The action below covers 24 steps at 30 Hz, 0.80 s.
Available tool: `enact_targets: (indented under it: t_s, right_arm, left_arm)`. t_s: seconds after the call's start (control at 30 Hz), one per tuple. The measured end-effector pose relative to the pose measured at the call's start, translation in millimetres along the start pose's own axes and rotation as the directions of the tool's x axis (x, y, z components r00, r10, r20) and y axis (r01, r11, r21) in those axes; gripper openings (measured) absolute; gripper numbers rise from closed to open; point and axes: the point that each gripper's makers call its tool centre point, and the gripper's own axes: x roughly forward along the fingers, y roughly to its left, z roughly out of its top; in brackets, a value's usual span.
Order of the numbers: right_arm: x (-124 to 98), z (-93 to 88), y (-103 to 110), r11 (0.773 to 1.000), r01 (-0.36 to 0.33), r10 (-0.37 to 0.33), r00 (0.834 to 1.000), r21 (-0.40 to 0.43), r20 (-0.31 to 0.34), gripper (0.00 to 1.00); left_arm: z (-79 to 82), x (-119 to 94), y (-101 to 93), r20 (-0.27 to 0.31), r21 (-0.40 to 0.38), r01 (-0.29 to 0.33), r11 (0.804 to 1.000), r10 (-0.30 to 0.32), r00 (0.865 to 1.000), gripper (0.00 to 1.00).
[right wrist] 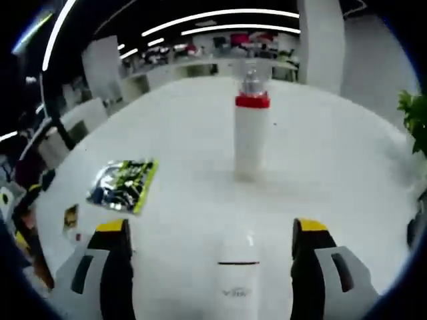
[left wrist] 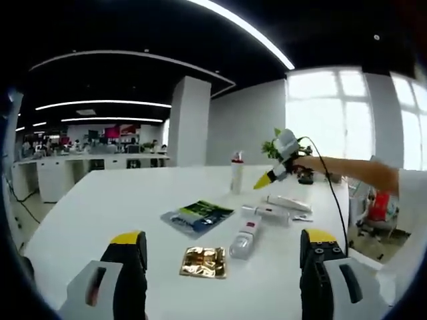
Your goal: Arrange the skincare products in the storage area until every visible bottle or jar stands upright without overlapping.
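On the white table [left wrist: 120, 200] a white bottle with a red collar [left wrist: 236, 175] stands upright. Near it, several white tubes and bottles lie flat: one [left wrist: 243, 240] close to me, another [left wrist: 267, 213] behind it, and a third [left wrist: 288, 202] farther right. My left gripper [left wrist: 223, 260] is open and low over the table's near side, with nothing held. My right gripper [left wrist: 273, 172] hovers by the upright bottle. In the right gripper view, that gripper [right wrist: 210, 257] is open, a flat white tube [right wrist: 239, 273] lies between its jaws, and the upright bottle [right wrist: 251, 133] stands ahead.
A green and blue sachet [left wrist: 197, 217] and a gold foil sachet [left wrist: 203, 261] lie flat on the table; both sachets [right wrist: 123, 183] [right wrist: 70, 217] are left of the right gripper. A potted plant [left wrist: 280, 143] stands at the far edge. A person's arm [left wrist: 360, 172] reaches in from the right.
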Motion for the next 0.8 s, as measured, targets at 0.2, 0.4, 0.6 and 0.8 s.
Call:
enact_targets:
  t_s: [0.2,0.4,0.6,0.8]
  right_arm:
    - [12,-24.4,-21,0.997,0.014,0.000,0.980,0.071,-0.198,0.93]
    - [12,-32.0,-32,0.994,0.068,-0.047,0.969,0.080,-0.244,0.79]
    - [16,-28.1,-41,0.992,0.099,-0.075,0.960,0.074,-0.270,0.71]
    - [7,-52.0,-29,0.986,0.165,-0.151,0.940,0.018,-0.307,0.64]
  left_arm:
    - [5.5,-3,3.4,0.028,0.004,-0.025,1.000,0.025,0.999,1.00]
    - [5.0,-3,2.9,0.023,-0.003,-0.022,1.000,0.022,0.999,1.00]
    - [4.5,-3,4.7,0.021,-0.016,-0.021,1.000,0.022,1.000,1.00]
    - [0.3,0,5.1,0.003,-0.014,-0.026,1.000,0.026,1.000,1.00]
